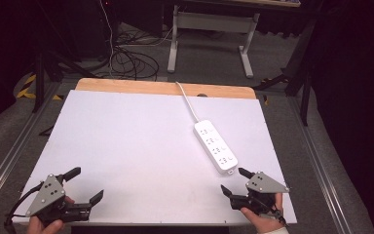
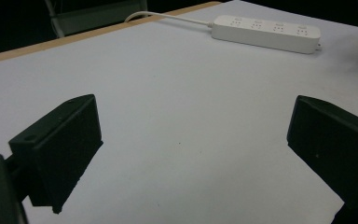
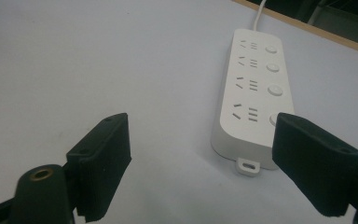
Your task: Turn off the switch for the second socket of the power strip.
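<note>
A white power strip with several sockets and round switches lies on the right half of the white table top, its white cord running off the far edge. My left gripper rests at the near left corner, open, nothing between its jaws. My right gripper sits at the near right, open and empty, just short of the strip's near end. In the right gripper view the power strip lies right ahead, partly behind one of the fingers. Far off at the top right of the left gripper view lies the power strip.
A wooden strip borders the table's far edge. Beyond it on the floor stand a white desk frame and a tangle of black cables. Metal rails run along both sides of the table.
</note>
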